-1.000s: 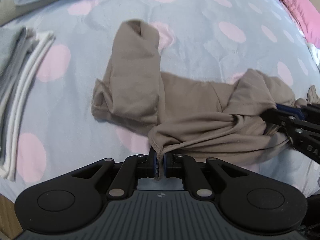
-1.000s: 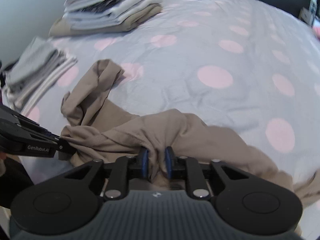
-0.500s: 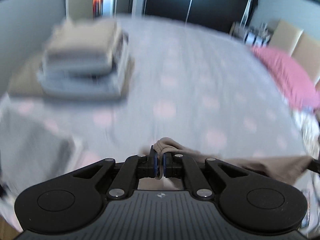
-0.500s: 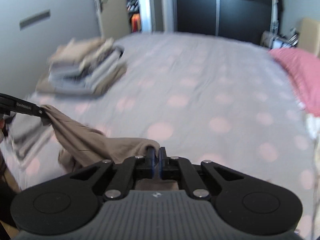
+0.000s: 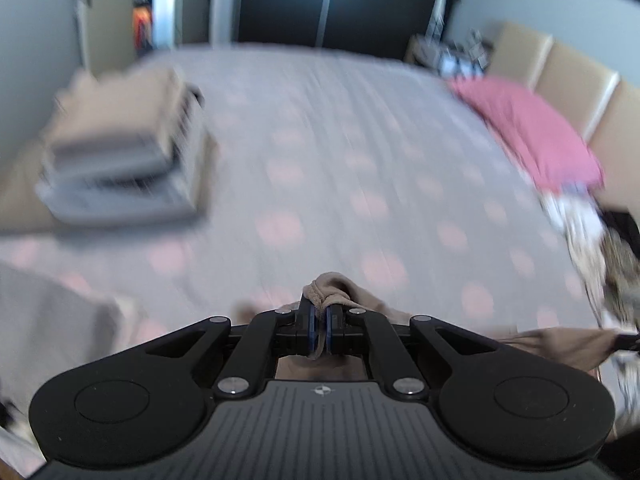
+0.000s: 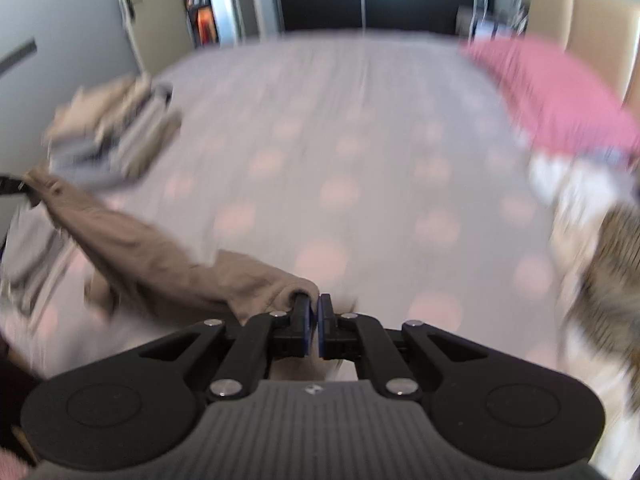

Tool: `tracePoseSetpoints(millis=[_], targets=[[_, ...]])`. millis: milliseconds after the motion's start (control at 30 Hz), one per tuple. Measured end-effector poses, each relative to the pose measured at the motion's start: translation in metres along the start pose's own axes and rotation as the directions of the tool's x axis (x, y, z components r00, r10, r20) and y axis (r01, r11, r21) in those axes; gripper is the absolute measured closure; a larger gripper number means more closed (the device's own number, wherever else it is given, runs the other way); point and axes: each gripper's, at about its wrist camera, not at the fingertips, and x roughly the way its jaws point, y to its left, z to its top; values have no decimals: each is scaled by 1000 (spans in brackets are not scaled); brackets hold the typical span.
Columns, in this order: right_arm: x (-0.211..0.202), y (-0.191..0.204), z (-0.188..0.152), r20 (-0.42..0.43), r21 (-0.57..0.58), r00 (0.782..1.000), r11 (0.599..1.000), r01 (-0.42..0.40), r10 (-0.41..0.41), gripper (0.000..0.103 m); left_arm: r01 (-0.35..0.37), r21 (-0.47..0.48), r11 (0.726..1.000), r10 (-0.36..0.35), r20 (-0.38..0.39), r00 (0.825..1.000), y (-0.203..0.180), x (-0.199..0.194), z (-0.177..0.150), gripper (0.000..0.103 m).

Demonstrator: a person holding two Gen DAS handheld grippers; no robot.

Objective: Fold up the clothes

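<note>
A tan garment (image 6: 160,256) hangs lifted above the bed, stretched between both grippers. My left gripper (image 5: 319,316) is shut on one bunched edge of the tan garment (image 5: 332,288); the cloth runs off to the lower right of that view. My right gripper (image 6: 314,316) is shut on another edge, and the cloth stretches up-left from it to the left gripper's tip (image 6: 10,186) at the frame's left edge. Both views are motion-blurred.
A grey bedsheet with pink dots (image 5: 328,152) covers the bed. A stack of folded clothes (image 5: 120,152) sits at the far left, a second folded pile (image 5: 48,320) nearer left. A pink pillow (image 5: 528,132) and loose laundry (image 6: 600,240) lie at the right.
Both grippers have raised the tan garment off the bed and tilted up; the views now look across the bed at the room. The garment went from crumpled on the sheet to stretched between them.
</note>
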Motion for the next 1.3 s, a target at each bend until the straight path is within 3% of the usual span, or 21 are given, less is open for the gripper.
tracePoseSetpoints(millis=[100,200,367,533,600,667,867,1000,1233,1300], targets=[[37,23,-42,-150,13,987,998,-63,64,98,32,39,999,-28,-115,993,-14,25,-34,100],[67,41,-80,-281,17,954,994,-107,107,98,58,92,994,-36,-226,973,-26,44,-68,100],[83,56,-101,-355,-58,931,992,-114,86,93,68,147,987,-12,-353,935,-32,66,-111,100],[72,58,-90,-346,-127,934,982,-139,87,88,28,93,995,14,-425,905,-14,81,-129,100],[68,62,-80,-339,-164,936,973,-159,96,78,9,80,997,27,-440,898,-9,84,-132,100],[66,69,-69,-328,-211,939,961,-177,101,71,-5,62,998,32,-443,896,-5,85,-132,99],[65,97,-30,-295,-348,947,908,-232,129,64,-40,15,999,42,-448,893,7,87,-132,99],[94,116,-5,-266,-412,953,877,-247,143,59,-45,4,999,42,-441,897,11,87,-130,99],[172,124,43,-257,-288,950,924,-252,179,55,-62,-15,998,49,-426,903,19,86,-126,99],[191,127,54,-263,-244,947,937,-251,185,49,-65,-21,998,50,-424,904,21,86,-124,99]])
